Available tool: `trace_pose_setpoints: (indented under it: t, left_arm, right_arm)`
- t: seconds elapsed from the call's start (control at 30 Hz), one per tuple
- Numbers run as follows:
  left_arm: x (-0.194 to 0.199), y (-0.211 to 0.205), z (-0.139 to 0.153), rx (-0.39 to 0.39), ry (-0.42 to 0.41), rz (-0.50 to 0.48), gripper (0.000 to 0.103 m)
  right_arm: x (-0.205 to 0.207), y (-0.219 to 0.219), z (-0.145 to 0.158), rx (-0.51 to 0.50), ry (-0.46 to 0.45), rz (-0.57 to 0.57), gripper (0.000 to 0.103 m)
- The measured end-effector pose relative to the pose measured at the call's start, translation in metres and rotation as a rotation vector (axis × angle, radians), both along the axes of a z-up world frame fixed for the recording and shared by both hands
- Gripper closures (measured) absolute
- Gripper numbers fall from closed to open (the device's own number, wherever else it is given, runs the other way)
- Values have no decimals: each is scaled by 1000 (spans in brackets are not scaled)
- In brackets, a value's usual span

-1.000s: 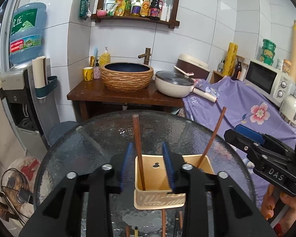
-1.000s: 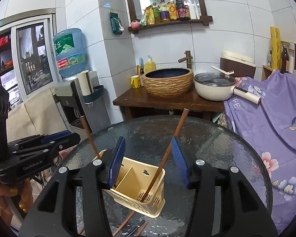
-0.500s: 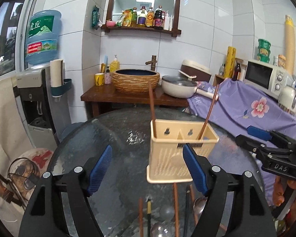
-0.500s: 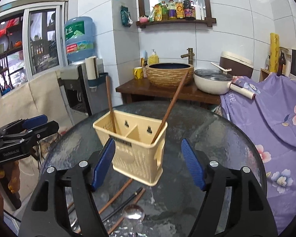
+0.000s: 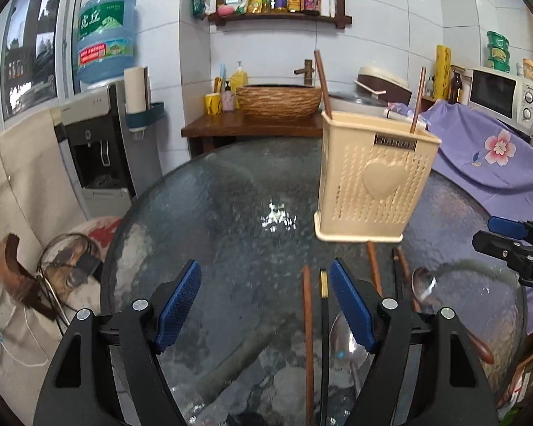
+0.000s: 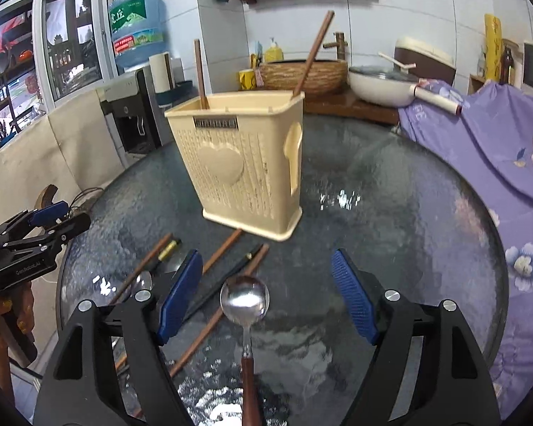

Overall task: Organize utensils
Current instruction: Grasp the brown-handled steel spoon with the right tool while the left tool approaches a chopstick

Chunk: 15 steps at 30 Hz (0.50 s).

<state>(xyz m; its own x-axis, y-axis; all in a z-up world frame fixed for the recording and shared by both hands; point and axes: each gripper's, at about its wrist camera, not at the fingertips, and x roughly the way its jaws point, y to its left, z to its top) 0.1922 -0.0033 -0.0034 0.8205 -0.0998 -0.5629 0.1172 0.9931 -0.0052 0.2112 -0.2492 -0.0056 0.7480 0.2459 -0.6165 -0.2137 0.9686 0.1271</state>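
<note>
A round, dark, textured-glass worktop [image 6: 391,213] carries a cream plastic utensil holder [image 6: 245,163] with a perforated wall, a raised heart on its front and a small label strip under the rim; it stands upright near the middle of the glass; two brown chopsticks [image 6: 311,56] lean out of it, one at each end. Loose utensils lie on the glass just in front of the holder: more brown chopsticks [image 6: 220,252], black chopsticks [image 6: 227,280], and a steel spoon with a wooden handle [image 6: 245,301], bowl up, lying between the right hand-held gripper's fingers without touching them; a second spoon [image 5: 350,337] lies partly under the left gripper's right finger. The left hand-held gripper [image 5: 266,305] hangs low over the glass with blue pads spread wide and nothing pinched; the right hand-held gripper [image 6: 266,298], tilted down towards the spoon, has its jaws opening, gripping nothing.
</note>
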Motion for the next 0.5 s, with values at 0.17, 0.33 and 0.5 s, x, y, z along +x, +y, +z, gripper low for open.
trace_pose_setpoints:
  t: [0.17, 0.33, 0.5]
  left_arm:
    - [2, 7, -25, -23, 86, -3, 38]
    - [5, 8, -39, -34, 137, -15, 46]
    - [8, 10, -42, -41, 152, -25, 52]
  right_arm:
    - [-2, 9, -27, -32, 70, 18, 28]
    - [0, 26, -46, -119, 136, 53, 32]
    - [2, 35, -61, -168, 201, 88, 41]
